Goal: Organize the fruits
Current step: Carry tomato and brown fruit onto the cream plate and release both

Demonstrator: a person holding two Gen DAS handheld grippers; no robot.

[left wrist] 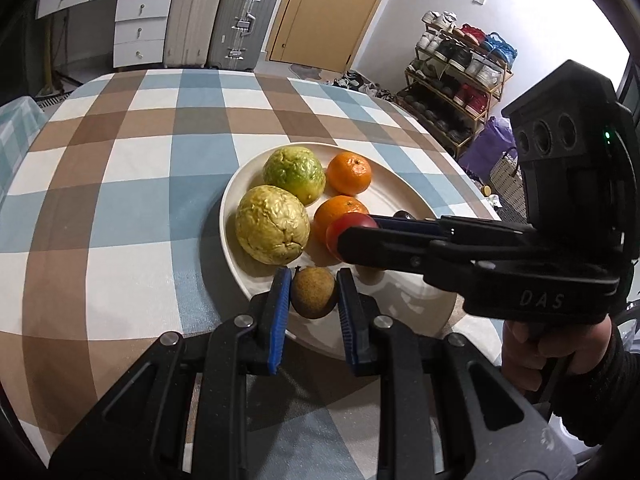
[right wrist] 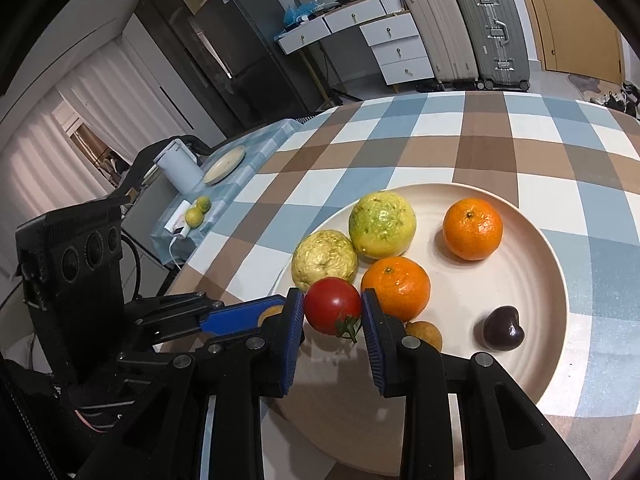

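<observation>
A cream plate [left wrist: 400,196] [right wrist: 520,288] on the checked tablecloth holds two bumpy yellow-green fruits [left wrist: 272,224] [right wrist: 382,224], two oranges [left wrist: 349,173] [right wrist: 472,228] and a dark plum [right wrist: 502,328]. My left gripper [left wrist: 314,294] holds a small brown round fruit [left wrist: 313,292] between its blue pads at the plate's near rim; there is a slight gap on the left side. My right gripper [right wrist: 333,312] is shut on a red tomato [right wrist: 333,310] [left wrist: 350,232] over the plate, beside the nearer orange [right wrist: 396,288]. Another small brown fruit [right wrist: 424,334] lies behind the right finger.
A side table at the left holds a white kettle [right wrist: 178,170], a plate [right wrist: 224,164] and two limes [right wrist: 198,210]. Suitcases [left wrist: 244,20], drawers [left wrist: 140,28] and a shoe rack [left wrist: 460,80] stand beyond the table. The tablecloth [left wrist: 120,184] spreads left and far of the plate.
</observation>
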